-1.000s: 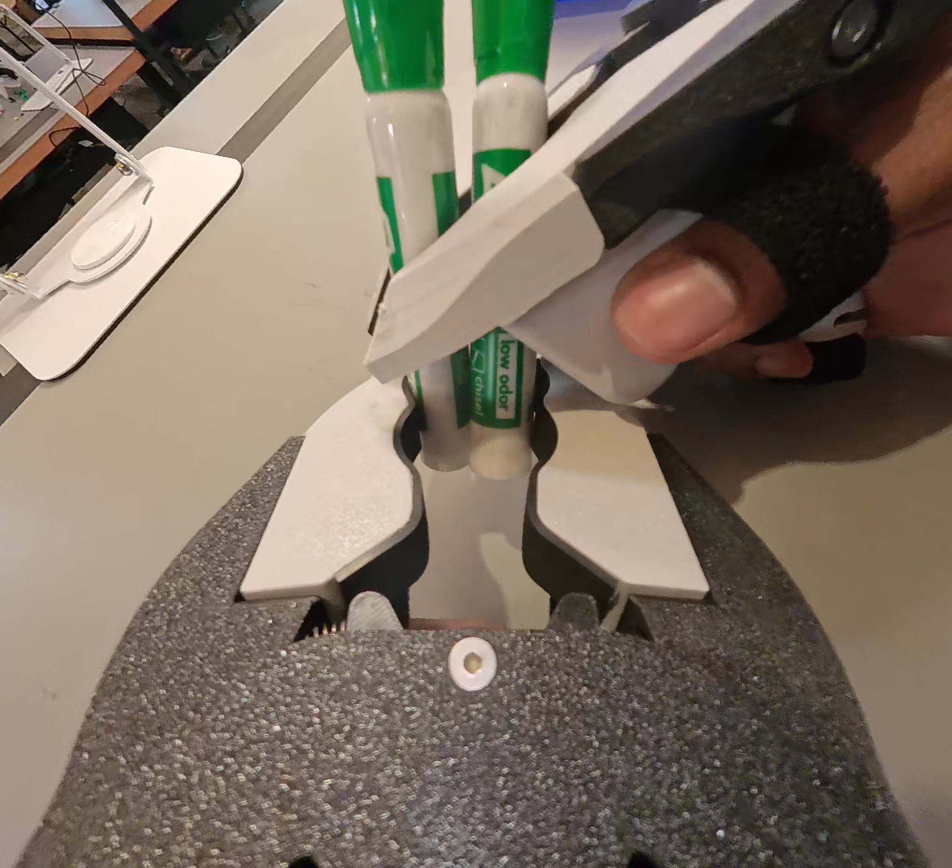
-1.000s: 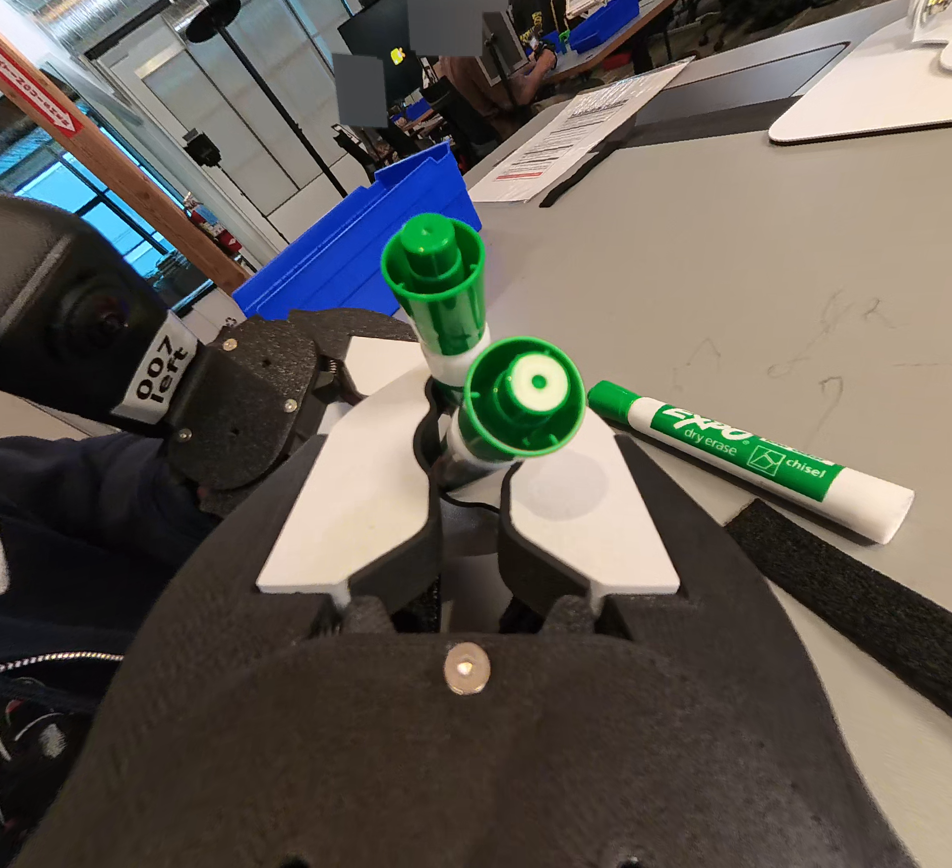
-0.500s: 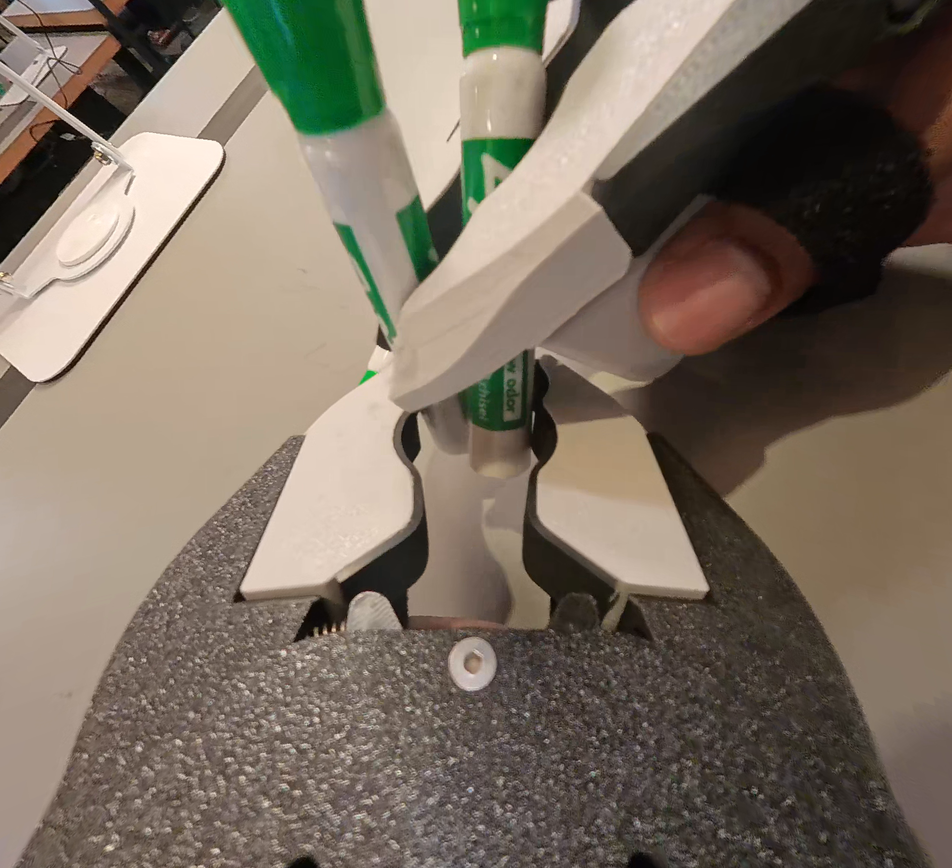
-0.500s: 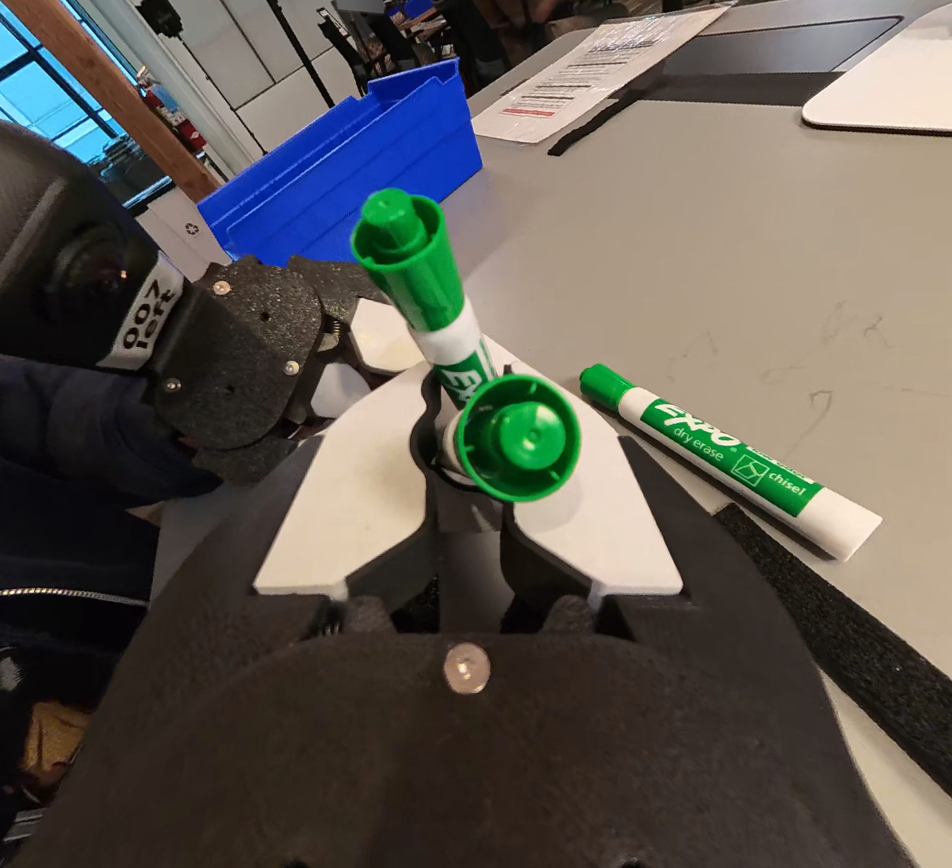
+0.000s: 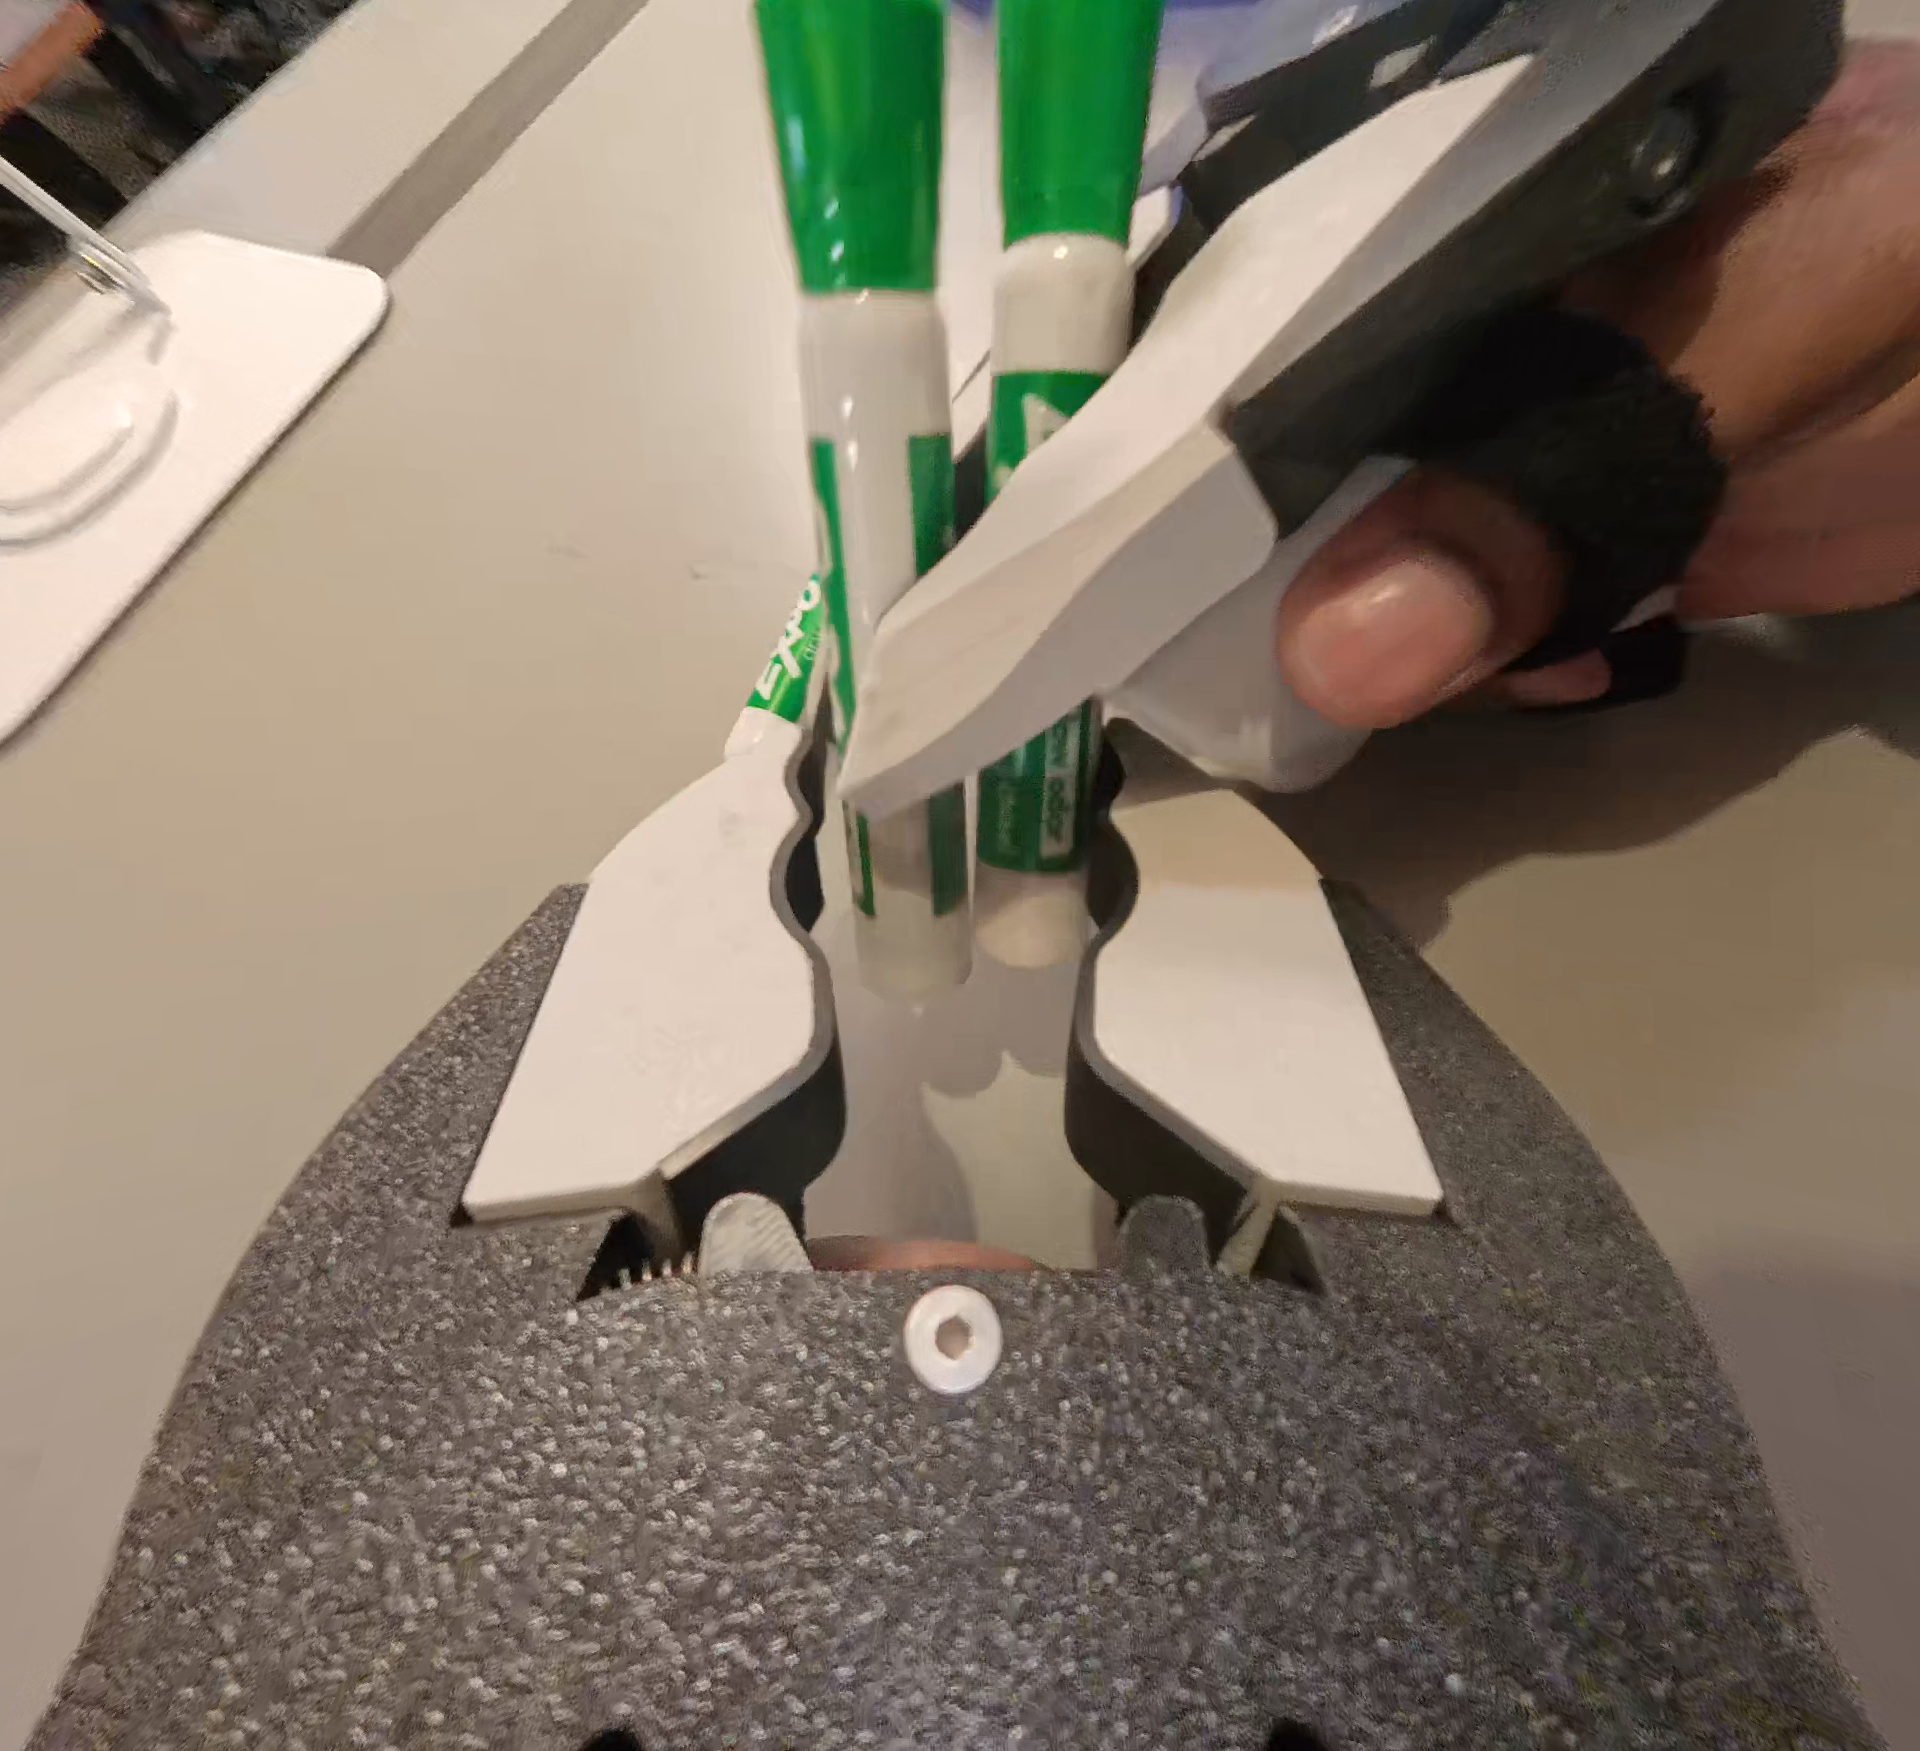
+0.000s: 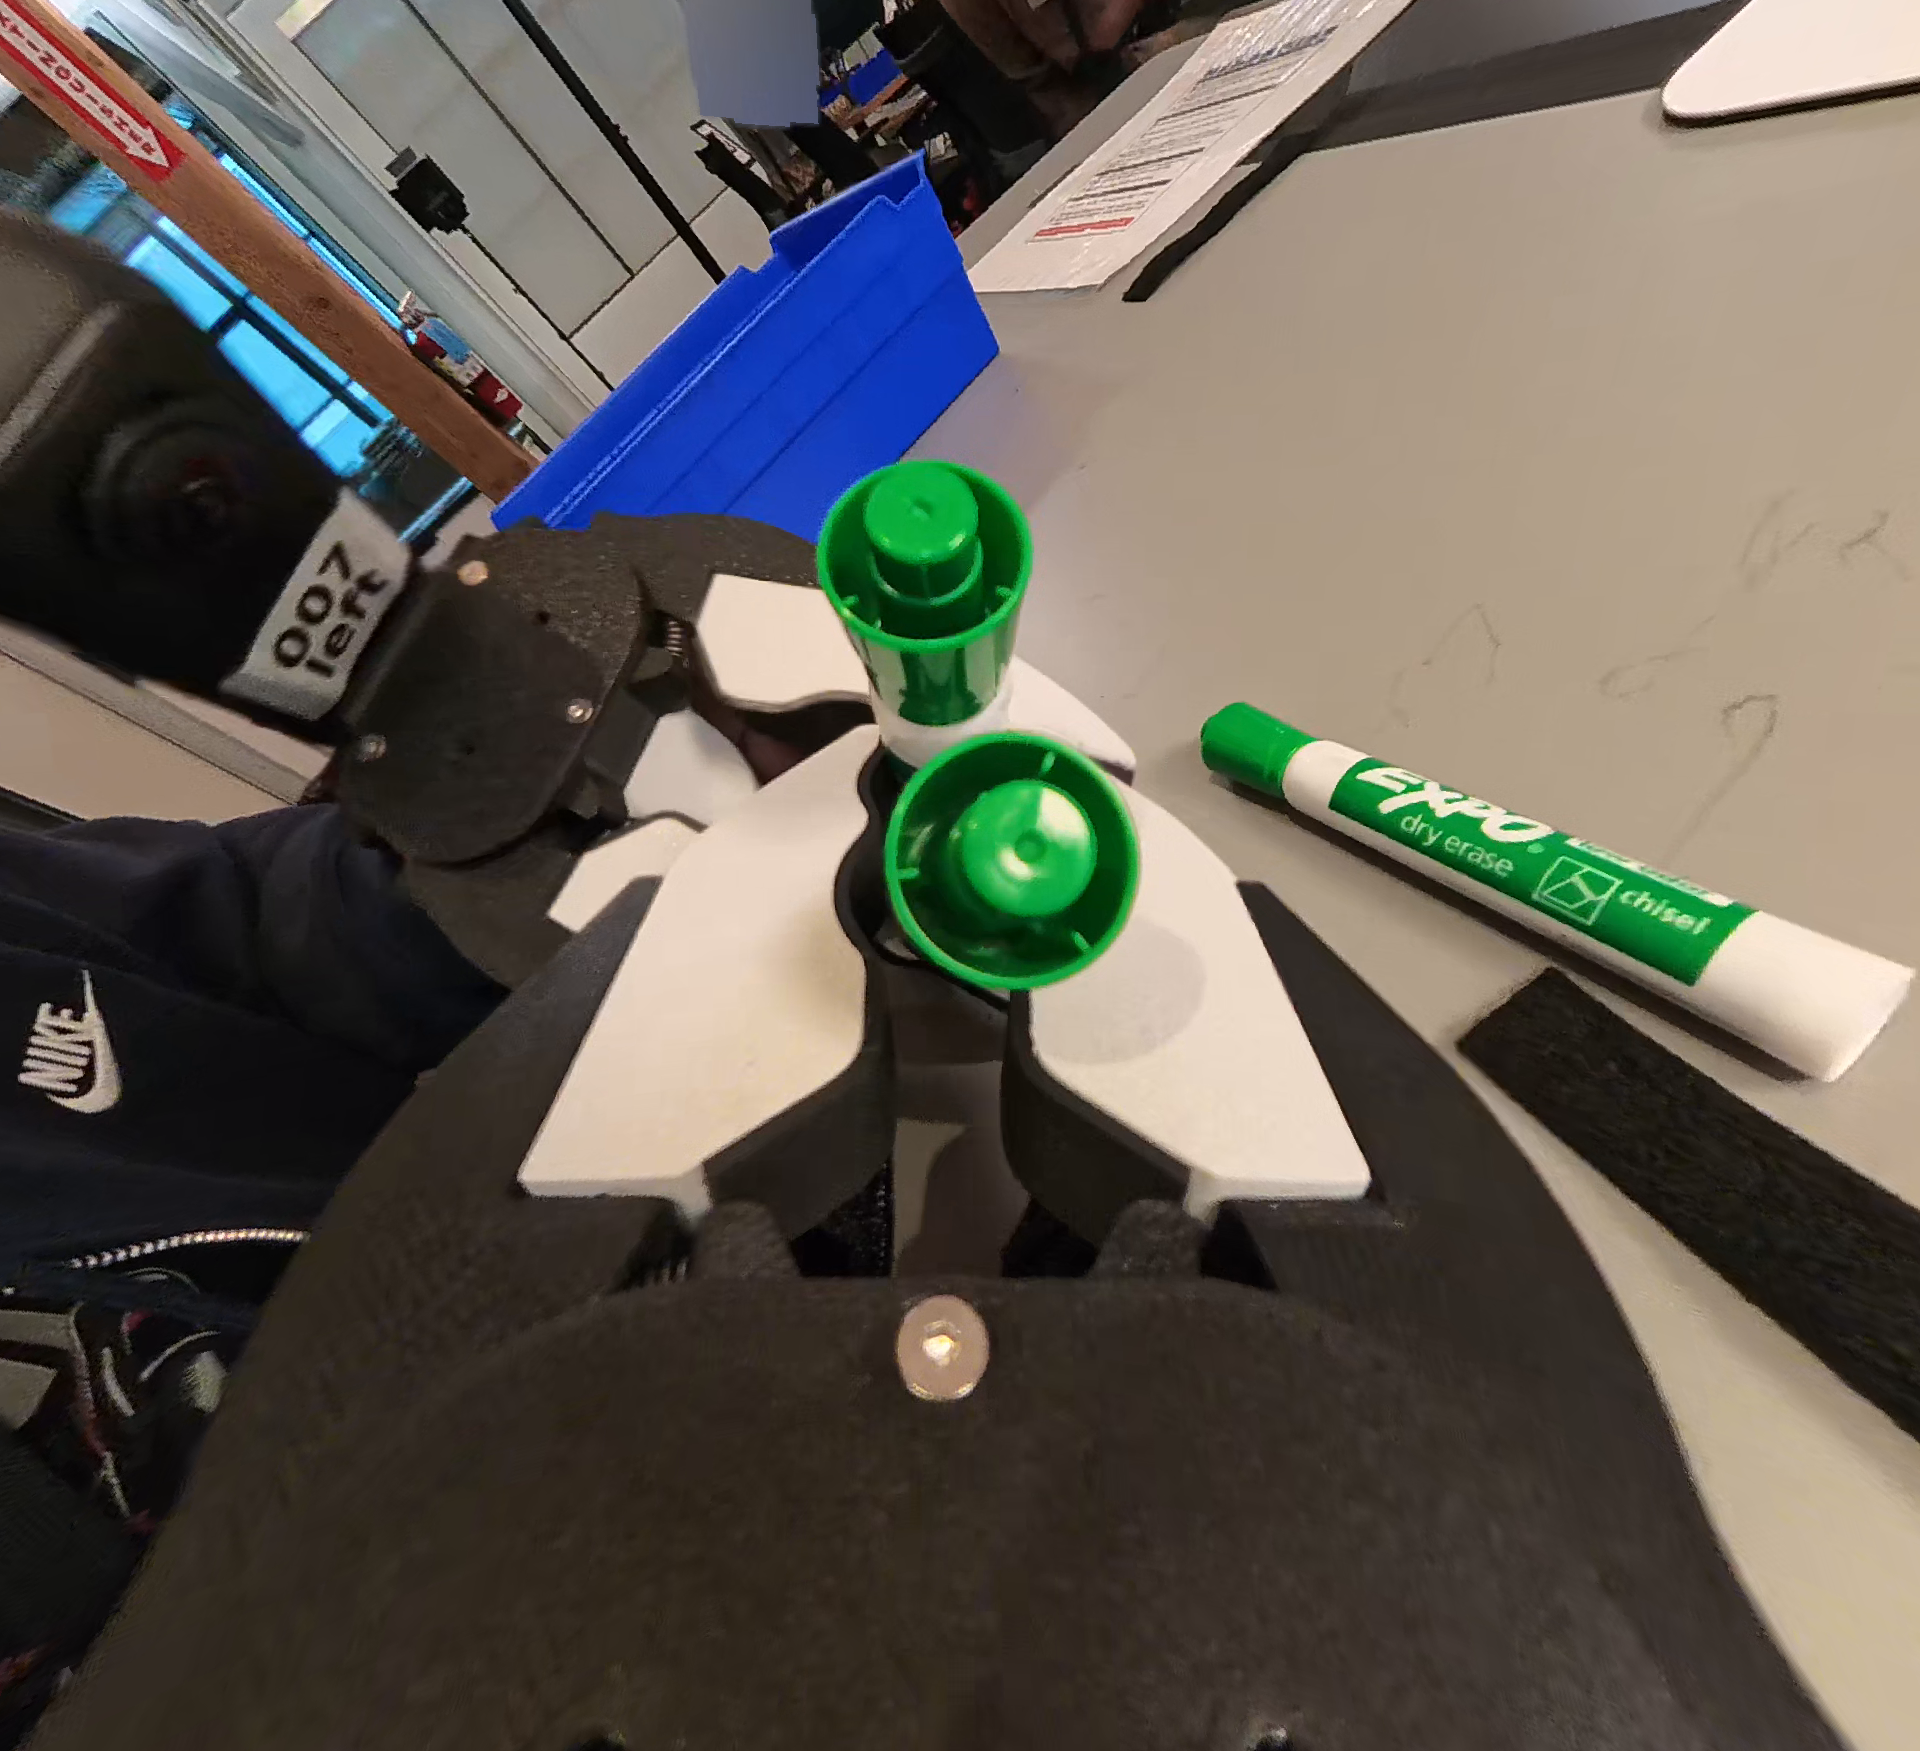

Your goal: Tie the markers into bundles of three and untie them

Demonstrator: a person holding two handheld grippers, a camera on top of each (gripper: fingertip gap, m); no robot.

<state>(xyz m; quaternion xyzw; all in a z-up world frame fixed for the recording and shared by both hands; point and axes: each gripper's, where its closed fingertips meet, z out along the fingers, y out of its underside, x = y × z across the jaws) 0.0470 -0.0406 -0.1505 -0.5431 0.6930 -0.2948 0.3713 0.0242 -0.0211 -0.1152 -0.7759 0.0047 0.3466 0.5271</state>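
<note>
Two green-capped markers (image 5: 873,475) (image 5: 1049,351) stand side by side, upright, between the fingers of my left gripper (image 5: 945,766). The left jaws stand open, with dark gaps between the pads and the markers. My right gripper (image 6: 987,797) reaches in from the right and is shut on both markers, one behind the other; their caps (image 6: 1013,860) (image 6: 925,579) point at its camera. Its white finger (image 5: 1091,579) crosses the markers in the left wrist view. A third green marker (image 6: 1538,880) lies on the grey table (image 6: 1455,475); part of it shows behind my left finger (image 5: 790,652).
A black strap (image 6: 1714,1182) lies on the table by the loose marker. A blue bin (image 6: 769,392) stands behind the grippers. A white base plate (image 5: 156,413) is at the left, a paper sheet (image 6: 1247,112) farther back. A black band (image 5: 1558,496) wraps the person's finger. Only a small space, under 4 cm, lies between the two pairs of fingers.
My left jaws have opened wider and no longer press on the markers. The two markers, splayed apart half a second ago, stand parallel again in the right gripper's grasp.
</note>
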